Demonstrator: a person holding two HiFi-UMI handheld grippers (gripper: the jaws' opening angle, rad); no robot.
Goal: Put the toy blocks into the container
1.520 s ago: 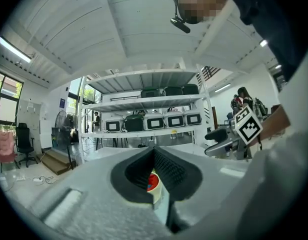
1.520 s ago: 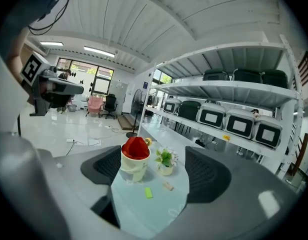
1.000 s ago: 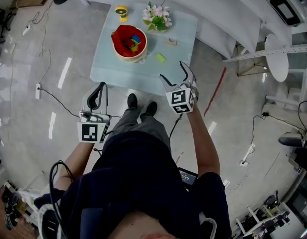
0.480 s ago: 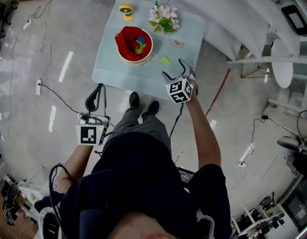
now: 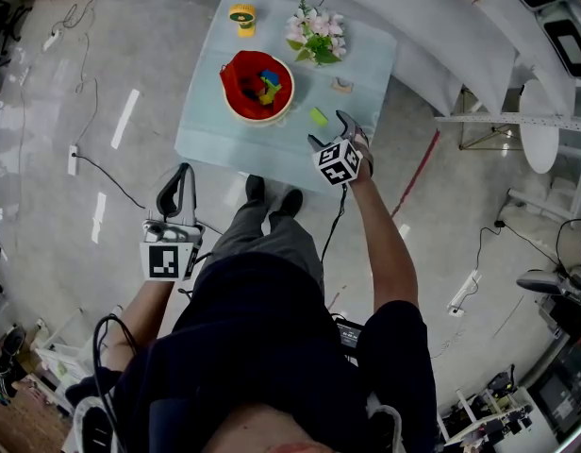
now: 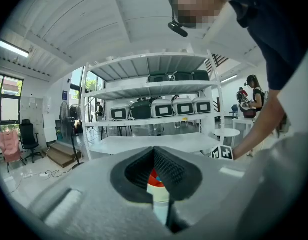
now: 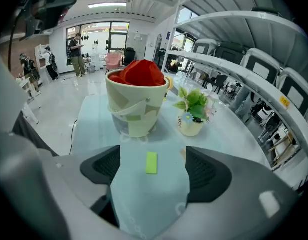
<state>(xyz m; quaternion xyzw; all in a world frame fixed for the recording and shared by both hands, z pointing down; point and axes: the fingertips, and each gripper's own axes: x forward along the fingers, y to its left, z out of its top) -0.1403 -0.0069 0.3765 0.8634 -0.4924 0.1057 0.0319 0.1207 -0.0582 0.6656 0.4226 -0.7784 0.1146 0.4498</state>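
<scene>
The red-lined container (image 5: 257,85) stands on the pale blue table (image 5: 210,140) with several coloured blocks inside. A flat green block (image 5: 318,116) lies on the table to its right, and a tan block (image 5: 341,86) lies farther back. My right gripper (image 5: 330,132) is open over the table's near right edge, just short of the green block. In the right gripper view the green block (image 7: 151,162) lies between the open jaws of my right gripper (image 7: 153,178), with the container (image 7: 136,104) behind it. My left gripper (image 5: 180,173) hangs shut and empty off the table; between its closed jaws (image 6: 155,156) a sliver of the container shows.
A pot of flowers (image 5: 316,36) stands at the table's back right and a small yellow object (image 5: 240,17) at the back left. White shelving (image 5: 441,36) runs behind the table. Cables (image 5: 102,182) trail on the floor to the left.
My right gripper has moved forward over the table edge up to the green block. The left gripper has stayed low beside the person's legs.
</scene>
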